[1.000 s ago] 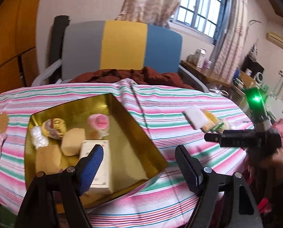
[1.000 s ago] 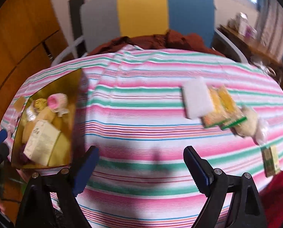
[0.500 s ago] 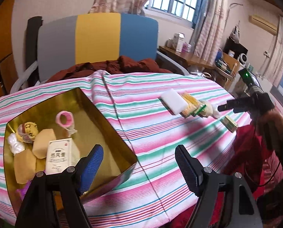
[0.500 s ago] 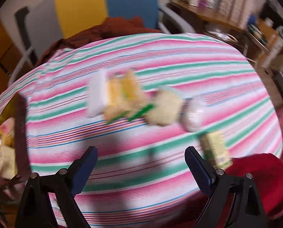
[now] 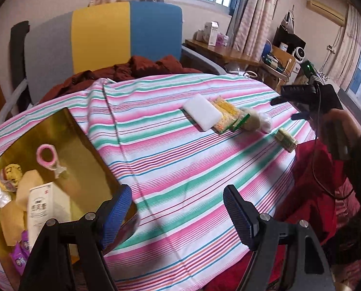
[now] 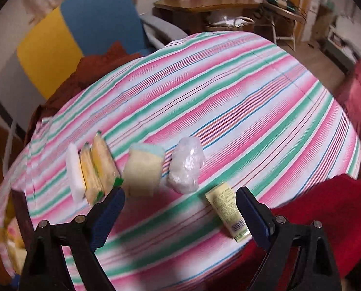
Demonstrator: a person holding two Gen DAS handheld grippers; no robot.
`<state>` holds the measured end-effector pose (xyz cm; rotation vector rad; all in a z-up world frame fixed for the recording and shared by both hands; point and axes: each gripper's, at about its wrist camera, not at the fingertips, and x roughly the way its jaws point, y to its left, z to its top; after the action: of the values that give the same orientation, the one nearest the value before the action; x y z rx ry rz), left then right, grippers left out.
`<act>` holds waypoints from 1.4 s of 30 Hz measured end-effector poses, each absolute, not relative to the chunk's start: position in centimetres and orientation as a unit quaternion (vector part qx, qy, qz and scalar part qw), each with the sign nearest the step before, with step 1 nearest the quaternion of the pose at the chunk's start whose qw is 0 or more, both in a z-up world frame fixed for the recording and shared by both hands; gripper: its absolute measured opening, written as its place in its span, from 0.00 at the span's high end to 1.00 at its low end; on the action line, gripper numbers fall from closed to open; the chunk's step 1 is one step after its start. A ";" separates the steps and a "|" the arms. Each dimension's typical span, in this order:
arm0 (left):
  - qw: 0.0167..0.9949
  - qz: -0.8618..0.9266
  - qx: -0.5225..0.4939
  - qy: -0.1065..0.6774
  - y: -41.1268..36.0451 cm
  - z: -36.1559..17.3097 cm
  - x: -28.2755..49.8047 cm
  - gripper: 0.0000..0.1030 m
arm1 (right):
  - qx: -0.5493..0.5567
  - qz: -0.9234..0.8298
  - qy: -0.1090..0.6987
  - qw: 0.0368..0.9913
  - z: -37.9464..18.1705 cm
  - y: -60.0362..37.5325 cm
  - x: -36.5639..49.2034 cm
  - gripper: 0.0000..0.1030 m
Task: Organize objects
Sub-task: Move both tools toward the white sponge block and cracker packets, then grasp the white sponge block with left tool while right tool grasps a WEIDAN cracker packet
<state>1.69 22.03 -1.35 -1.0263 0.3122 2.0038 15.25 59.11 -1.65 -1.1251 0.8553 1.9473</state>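
Sponge (image 6: 143,171), the yellow one, lies on the striped desk (image 6: 229,111) between 2 snack packs (image 6: 96,167) and a plastic bag (image 6: 185,165). It looks soft and light, so pinch it gently across its flat sides. The right gripper (image 6: 180,211) has its jaws wide open and holds nothing. The left gripper (image 5: 178,208) is open too, near the gold box (image 5: 88,143). A small tube (image 6: 230,211), maybe cream, lies nearby.

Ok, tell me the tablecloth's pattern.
Pink, green and white stripes on the tablecloth, clearest in the left wrist view.
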 end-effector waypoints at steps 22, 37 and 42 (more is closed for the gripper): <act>0.455 0.720 -0.523 -0.031 38.0 -6.5 -8.8 0.23 | -0.336 0.804 0.406 0.274 -4.3 59.3 10.5 0.10; 0.416 0.697 -0.581 -0.062 43.6 -11.4 -12.4 0.44 | -0.347 0.816 0.381 0.263 -4.3 59.2 9.4 0.09; 0.416 0.715 -0.561 -0.038 40.0 -10.6 -11.5 0.44 | -0.348 0.818 0.376 0.262 -4.3 59.1 9.3 0.10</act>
<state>-11.48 40.01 -10.61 -1.4078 -0.0964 1.7941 9.27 59.12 -4.29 -0.9429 1.0175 2.2134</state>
